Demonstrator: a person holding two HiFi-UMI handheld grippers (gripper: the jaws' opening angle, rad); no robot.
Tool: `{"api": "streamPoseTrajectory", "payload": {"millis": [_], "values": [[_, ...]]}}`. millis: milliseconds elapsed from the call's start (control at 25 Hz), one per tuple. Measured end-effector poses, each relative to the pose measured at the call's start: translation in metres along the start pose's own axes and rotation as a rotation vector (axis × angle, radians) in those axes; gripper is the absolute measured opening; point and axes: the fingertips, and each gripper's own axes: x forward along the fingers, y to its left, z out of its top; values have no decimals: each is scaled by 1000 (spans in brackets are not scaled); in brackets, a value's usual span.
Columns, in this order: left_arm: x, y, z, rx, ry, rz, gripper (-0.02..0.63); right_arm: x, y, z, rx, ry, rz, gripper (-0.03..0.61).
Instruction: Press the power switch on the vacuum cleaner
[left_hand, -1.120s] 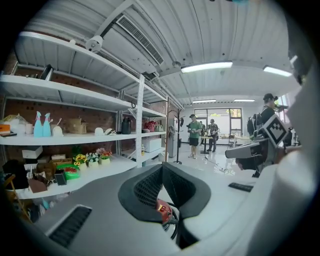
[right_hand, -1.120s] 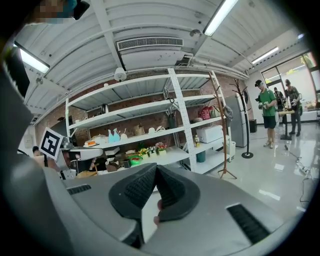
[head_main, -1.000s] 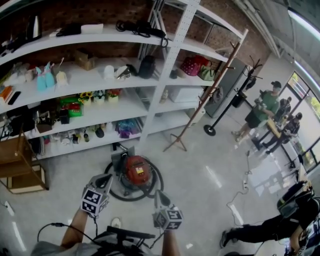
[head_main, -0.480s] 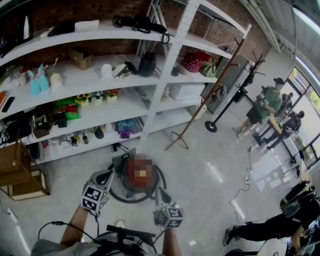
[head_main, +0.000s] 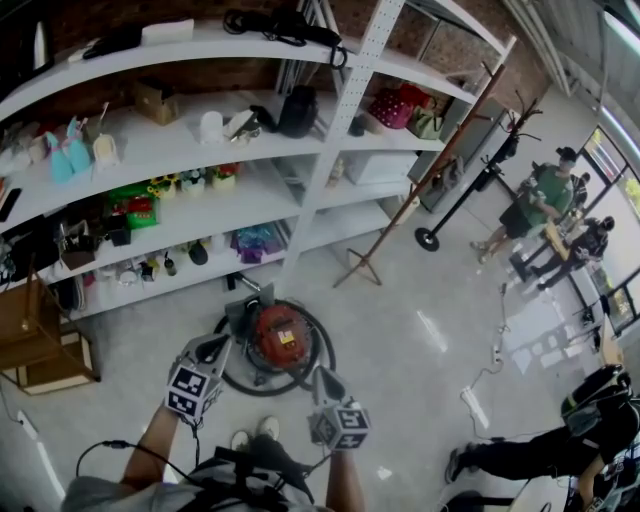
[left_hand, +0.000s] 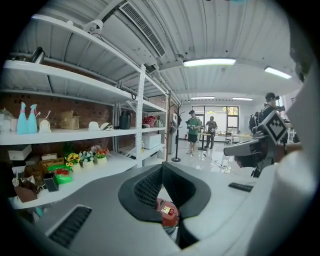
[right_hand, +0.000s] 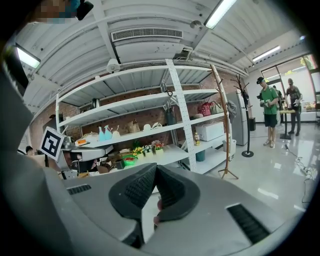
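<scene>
The vacuum cleaner (head_main: 278, 337) is a red canister on the floor with a black hose looped round it, standing in front of the shelving. My left gripper (head_main: 212, 349) hangs just to its left, above the hose, with its tips touching. My right gripper (head_main: 323, 379) is shut too, near the canister's front right edge. In the left gripper view the pads of that gripper (left_hand: 162, 168) meet at the tip, and the red canister (left_hand: 167, 212) shows through the gap below them. The right gripper (right_hand: 155, 168) looks toward the shelves. I cannot pick out the power switch.
White shelving (head_main: 330, 150) full of small goods runs along the back. A wooden coat stand (head_main: 420, 190) leans at its right end and a black one (head_main: 463, 192) stands beyond. Wooden crates (head_main: 40, 340) are at the left. A power strip (head_main: 470, 400) and people (head_main: 540, 205) are at the right.
The head view has shifted forward, so the vacuum cleaner now lies closer to both grippers. The wearer's shoes have come into view below. Both grippers stay shut.
</scene>
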Motion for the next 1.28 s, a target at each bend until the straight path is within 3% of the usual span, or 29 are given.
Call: {"api": "streamPoseTrajectory", "payload": {"millis": [440, 600, 1280], "values": [[48, 19, -6, 5, 26, 40, 6, 49, -33, 0, 14, 21, 37, 12], [70, 27, -4, -26, 18, 60, 6, 70, -47, -3, 26, 49, 47, 12], [146, 32, -50, -41, 113, 72, 6, 128, -107, -57, 90, 177, 61, 12]]}}
